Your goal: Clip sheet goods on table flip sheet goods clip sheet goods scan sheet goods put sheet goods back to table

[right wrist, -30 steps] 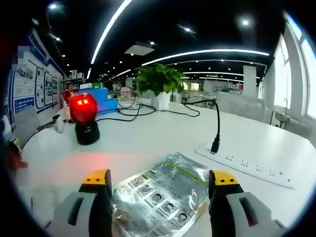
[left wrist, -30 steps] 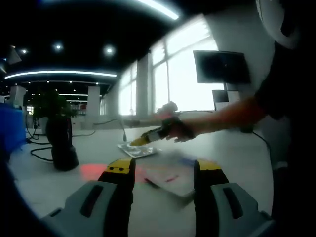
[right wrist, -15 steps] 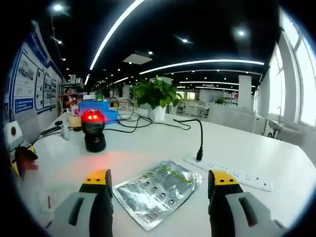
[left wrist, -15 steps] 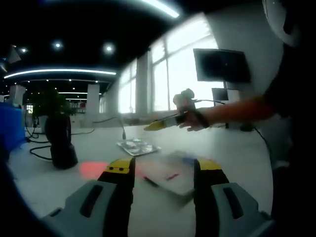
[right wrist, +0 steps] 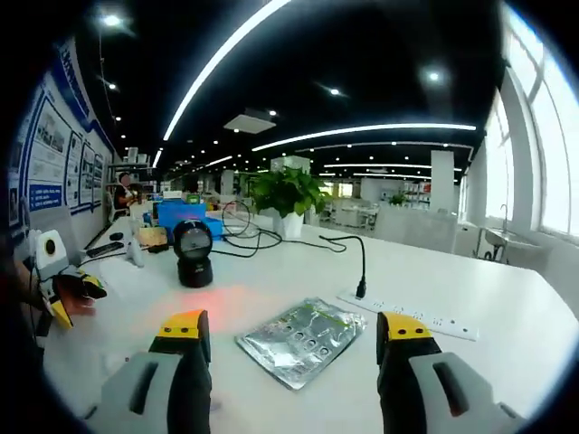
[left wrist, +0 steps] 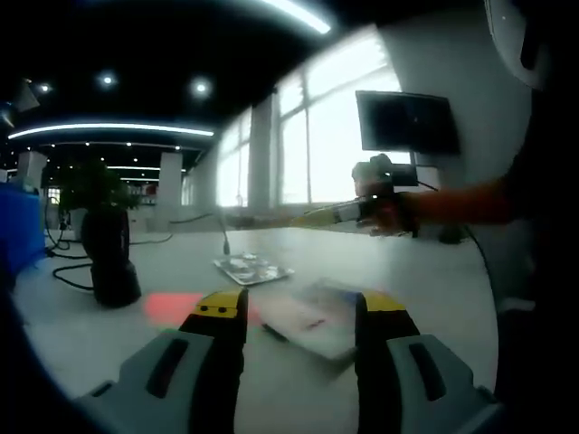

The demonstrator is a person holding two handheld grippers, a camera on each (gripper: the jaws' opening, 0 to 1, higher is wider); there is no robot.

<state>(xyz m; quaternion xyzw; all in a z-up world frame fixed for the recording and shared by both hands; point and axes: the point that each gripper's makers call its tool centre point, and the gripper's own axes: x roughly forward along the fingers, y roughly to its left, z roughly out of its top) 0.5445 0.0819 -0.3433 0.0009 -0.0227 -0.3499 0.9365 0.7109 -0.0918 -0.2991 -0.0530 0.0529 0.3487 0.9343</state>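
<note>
A silver foil sheet pack (right wrist: 303, 338) lies flat on the white table (right wrist: 470, 362), below and ahead of my open right gripper (right wrist: 294, 327), which is clear of it. The same pack (left wrist: 251, 268) appears further off in the left gripper view. There a hand holds the right gripper (left wrist: 318, 215) in the air above the table. My left gripper (left wrist: 300, 312) is open low over the table, with a whitish sheet pack (left wrist: 312, 322) lying just beyond its jaws. The left gripper (right wrist: 71, 291) also shows at the left edge of the right gripper view.
A black scanner (right wrist: 193, 254) stands on the table and casts a red glow (left wrist: 175, 306) in front of it. A white power strip (right wrist: 418, 319) with a black cable (right wrist: 360, 264) lies to the right. A plant (right wrist: 288, 191) and a blue box (right wrist: 181, 213) stand behind.
The right gripper has risen and drawn back from the silver pack, which now looks smaller and further away. In the left gripper view it has moved right. The left gripper has stayed put.
</note>
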